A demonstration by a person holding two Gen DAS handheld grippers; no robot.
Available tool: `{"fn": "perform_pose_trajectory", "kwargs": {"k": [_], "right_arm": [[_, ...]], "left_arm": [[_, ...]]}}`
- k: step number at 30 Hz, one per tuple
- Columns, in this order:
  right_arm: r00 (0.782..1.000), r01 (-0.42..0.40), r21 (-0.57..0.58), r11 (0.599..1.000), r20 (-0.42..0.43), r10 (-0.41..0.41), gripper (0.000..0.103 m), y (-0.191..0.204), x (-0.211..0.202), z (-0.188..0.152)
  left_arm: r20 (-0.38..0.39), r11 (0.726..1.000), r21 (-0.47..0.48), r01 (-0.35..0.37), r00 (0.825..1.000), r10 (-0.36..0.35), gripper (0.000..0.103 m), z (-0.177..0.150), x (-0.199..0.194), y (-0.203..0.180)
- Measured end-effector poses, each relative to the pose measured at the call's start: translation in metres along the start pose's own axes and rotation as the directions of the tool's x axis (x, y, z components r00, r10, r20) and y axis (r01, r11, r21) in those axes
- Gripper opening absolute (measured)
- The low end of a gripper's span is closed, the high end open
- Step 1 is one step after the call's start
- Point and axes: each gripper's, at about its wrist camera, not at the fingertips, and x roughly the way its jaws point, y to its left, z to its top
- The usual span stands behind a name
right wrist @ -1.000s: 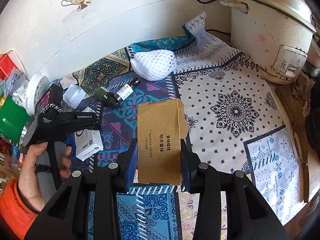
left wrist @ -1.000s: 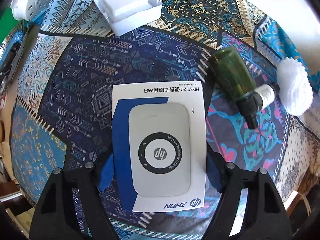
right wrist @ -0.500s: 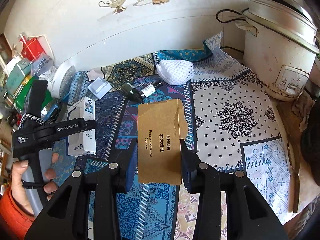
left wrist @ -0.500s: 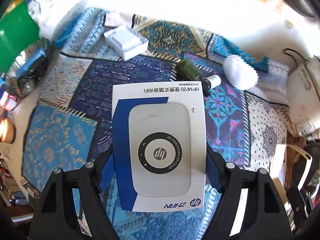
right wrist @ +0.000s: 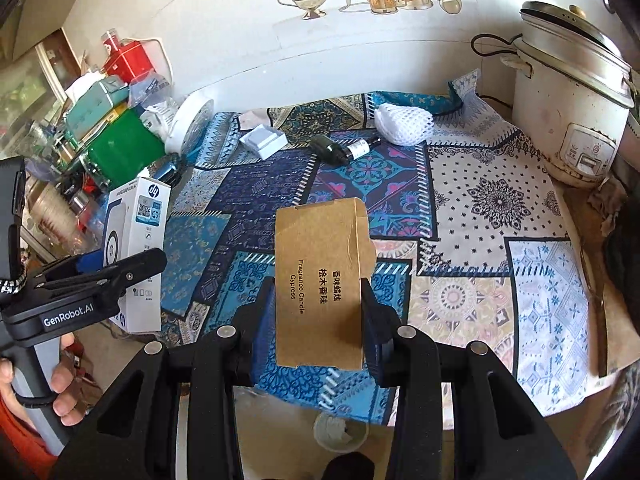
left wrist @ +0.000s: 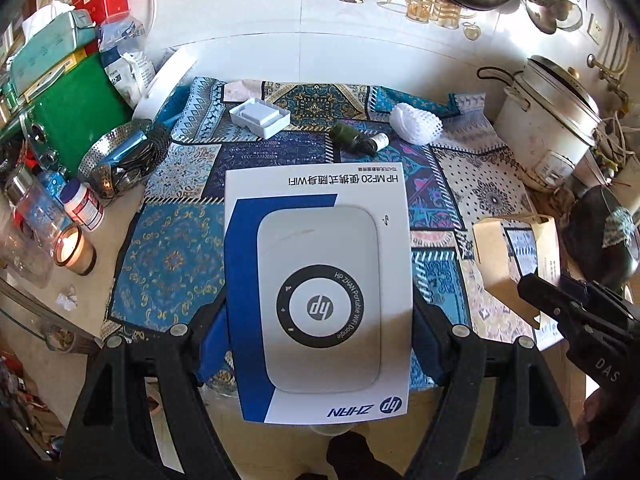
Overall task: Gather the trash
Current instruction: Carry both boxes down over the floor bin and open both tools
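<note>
My left gripper is shut on a white and blue HP WiFi box and holds it high above the patterned cloth. It also shows in the right wrist view. My right gripper is shut on a brown candle box, held above the cloth's front edge; it also shows in the left wrist view. On the cloth lie a white foam net, a dark green bottle with a small white bottle, and a white plastic tray.
A white rice cooker stands at the right. At the left are a green box, a steel steamer basket, jars and a lit candle. A small cup sits below the table's front edge.
Both grippers have pulled back and up from the cloth with their boxes. The table items now look smaller and farther away.
</note>
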Motion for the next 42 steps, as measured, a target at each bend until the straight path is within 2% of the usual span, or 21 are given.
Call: {"fn": "perform_pose_trajectory", "kwargs": {"k": [6,13,21,29,35,42], "right_arm": [[1.000,0.023,-0.009,1.000,-0.005,-0.023,0.035,0.039,-0.012,-0.048],[0.998,0.039,0.016,0.999,-0.058,-0.038,0.035,0.077,-0.014,-0.122],[0.989,0.048,0.066,0.997,-0.141,-0.038,0.035,0.089,-0.003,-0.188],[0.974,0.072,0.096,0.993,-0.219,-0.050,0.035,0.058,0.041,-0.237],[0.955,0.083,0.138,0.987,-0.295,-0.039,0.035,0.007,0.107,-0.290],[0.921,0.096,0.152,0.984,-0.389,-0.030,0.035,-0.052,0.211,-0.364]], "left_arm": [[-0.015,0.999,0.047,0.025,1.000,-0.024,0.076,-0.062,-0.028,0.022],[-0.059,0.997,0.035,0.065,0.996,-0.063,0.076,-0.143,-0.053,0.053],[-0.166,0.997,0.051,0.060,0.985,-0.051,0.076,-0.211,-0.036,0.060],[-0.302,0.997,0.031,0.068,0.952,-0.056,0.076,-0.272,0.045,0.050],[-0.386,0.998,-0.018,0.065,0.920,-0.067,0.076,-0.328,0.140,0.041],[-0.449,0.992,-0.088,0.092,0.885,-0.122,0.076,-0.397,0.272,0.033]]}}
